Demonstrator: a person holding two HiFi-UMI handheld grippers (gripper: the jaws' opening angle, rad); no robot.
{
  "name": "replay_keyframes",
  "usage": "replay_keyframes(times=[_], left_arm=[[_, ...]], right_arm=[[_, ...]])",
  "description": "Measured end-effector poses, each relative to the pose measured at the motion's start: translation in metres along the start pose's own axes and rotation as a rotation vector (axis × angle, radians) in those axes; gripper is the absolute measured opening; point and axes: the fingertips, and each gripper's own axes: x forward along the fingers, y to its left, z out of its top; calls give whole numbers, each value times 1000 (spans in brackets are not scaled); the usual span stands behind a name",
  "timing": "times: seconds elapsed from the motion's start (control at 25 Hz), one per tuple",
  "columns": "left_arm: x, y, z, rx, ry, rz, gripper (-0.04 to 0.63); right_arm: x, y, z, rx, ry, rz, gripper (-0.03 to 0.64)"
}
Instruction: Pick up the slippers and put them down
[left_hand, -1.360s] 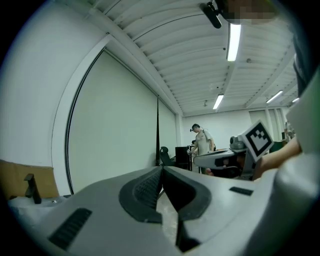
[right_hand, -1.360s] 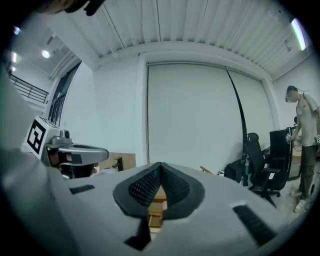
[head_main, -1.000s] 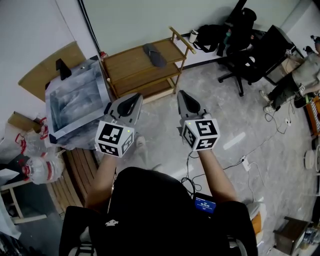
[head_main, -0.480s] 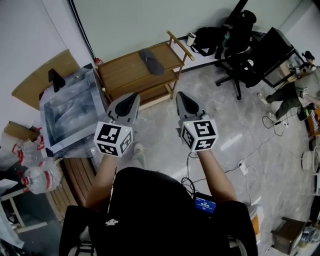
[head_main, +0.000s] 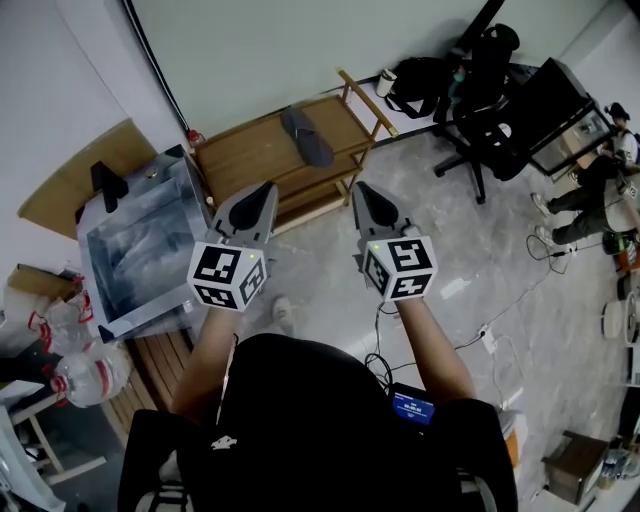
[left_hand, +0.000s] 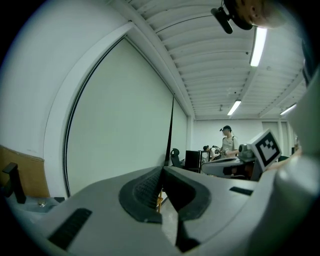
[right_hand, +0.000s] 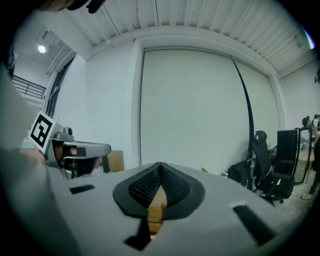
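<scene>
Dark slipper (head_main: 307, 137) flat on top tier of wooden rack (head_main: 245, 152). Left gripper (head_main: 264, 190) and right gripper (head_main: 361, 188) side by side just short of the rack's front, well apart from the slipper, pointing toward it. Both pairs of jaws pressed together, pinching nothing. Only square black-and-white codes on marker cubes (head_main: 228, 275).
</scene>
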Motion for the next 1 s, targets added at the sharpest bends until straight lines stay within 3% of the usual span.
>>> replay_keyframes(times=[0.44, 0.64, 1.0], left_arm=[[45, 70, -8, 17, 41, -57, 6], [56, 100, -22, -15, 75, -51, 6], [72, 117, -31, -38, 92, -58, 6]], right_arm=[[81, 6, 5, -11, 21, -48, -9], [109, 7, 7, -24, 20, -70, -9], [134, 5, -1, -28, 47, -71, -9]])
